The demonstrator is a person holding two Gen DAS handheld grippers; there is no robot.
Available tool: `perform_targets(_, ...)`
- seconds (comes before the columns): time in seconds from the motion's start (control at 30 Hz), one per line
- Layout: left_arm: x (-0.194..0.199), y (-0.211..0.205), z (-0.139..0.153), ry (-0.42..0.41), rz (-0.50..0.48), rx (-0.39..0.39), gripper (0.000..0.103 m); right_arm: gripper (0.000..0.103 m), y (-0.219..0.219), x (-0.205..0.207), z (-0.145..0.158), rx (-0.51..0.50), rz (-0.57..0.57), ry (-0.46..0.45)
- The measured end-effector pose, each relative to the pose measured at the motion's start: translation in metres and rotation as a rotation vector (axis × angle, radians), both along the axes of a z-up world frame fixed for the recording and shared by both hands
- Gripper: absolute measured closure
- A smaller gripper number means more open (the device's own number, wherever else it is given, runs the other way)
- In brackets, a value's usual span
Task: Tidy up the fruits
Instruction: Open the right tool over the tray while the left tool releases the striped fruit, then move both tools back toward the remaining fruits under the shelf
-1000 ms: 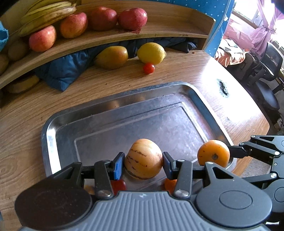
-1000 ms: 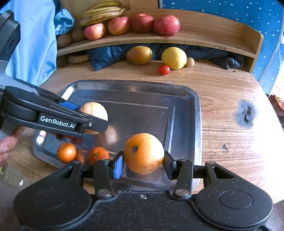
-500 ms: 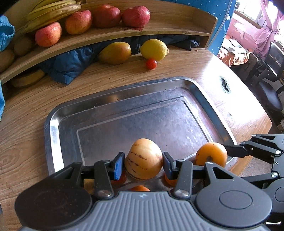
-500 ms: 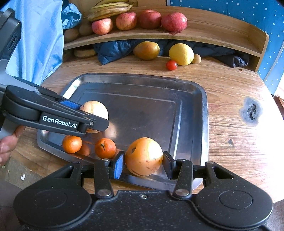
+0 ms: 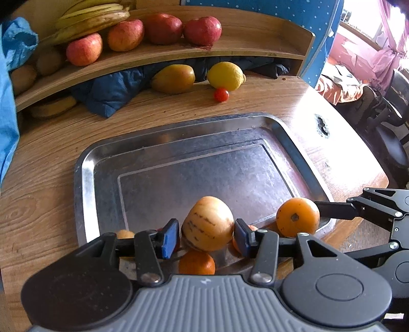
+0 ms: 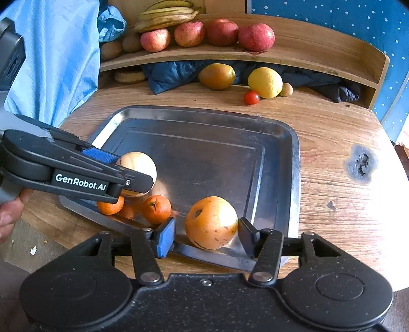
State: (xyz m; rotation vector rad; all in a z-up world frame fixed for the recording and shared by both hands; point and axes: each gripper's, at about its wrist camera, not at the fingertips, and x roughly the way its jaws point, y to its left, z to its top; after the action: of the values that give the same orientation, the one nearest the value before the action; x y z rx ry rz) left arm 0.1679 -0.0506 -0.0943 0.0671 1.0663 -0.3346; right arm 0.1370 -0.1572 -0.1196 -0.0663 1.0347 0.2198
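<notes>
A metal tray (image 5: 179, 143) (image 6: 294, 153) lies on the wooden table. My left gripper (image 5: 206, 236) has its pads opened slightly off a pale striped melon (image 5: 208, 222) (image 6: 139, 162) that sits at the tray's near edge. My right gripper (image 6: 207, 236) is open around a large orange fruit (image 6: 211, 222) (image 5: 297, 217) resting in the tray's near corner, with gaps on both sides. Small tangerines (image 6: 156, 209) (image 5: 196, 263) lie in the tray between the two.
A mango (image 5: 173, 78), a lemon (image 5: 225, 75) and a cherry tomato (image 5: 221, 94) lie on the table behind the tray. A curved wooden shelf (image 6: 306, 51) holds apples (image 6: 255, 37) and bananas (image 6: 166, 15). A blue cloth (image 5: 107, 92) lies under the shelf.
Both grippers lowered their fruit onto the tray's near edge and opened; the melon and the orange fruit now rest in the tray.
</notes>
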Motion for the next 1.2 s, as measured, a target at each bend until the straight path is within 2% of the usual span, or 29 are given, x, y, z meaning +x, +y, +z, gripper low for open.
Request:
perform_targets(0.17,-0.010,0.005,0.010,-0.029,0.035,0.011,0.042,0.036,0.002,-0.004,0.006,0.005,0.022,-0.016)
perform_targets(0.37,-0.028,0.022,0.029,-0.053,0.079,0.048,0.021,0.019,0.002,-0.009,0.016,0.043,0.032,-0.047)
perform_targets(0.6,-0.042,0.041,0.039,-0.028,0.108,0.107,0.001,0.009,0.008,-0.013,0.023,0.070,0.053,-0.054)
perform_targets(0.67,-0.044,0.043,0.038,-0.011,0.108,0.124,0.001,0.003,0.009,-0.014,0.025,0.072,0.058,-0.051)
perform_targets(0.97,-0.045,0.037,0.024,0.072,0.080,0.261,0.001,0.001,-0.002,-0.022,0.026,0.056,0.010,-0.027)
perform_targets(1.2,-0.038,0.030,0.020,0.078,0.063,0.278,0.000,0.001,-0.017,-0.021,0.021,0.025,-0.058,-0.005)
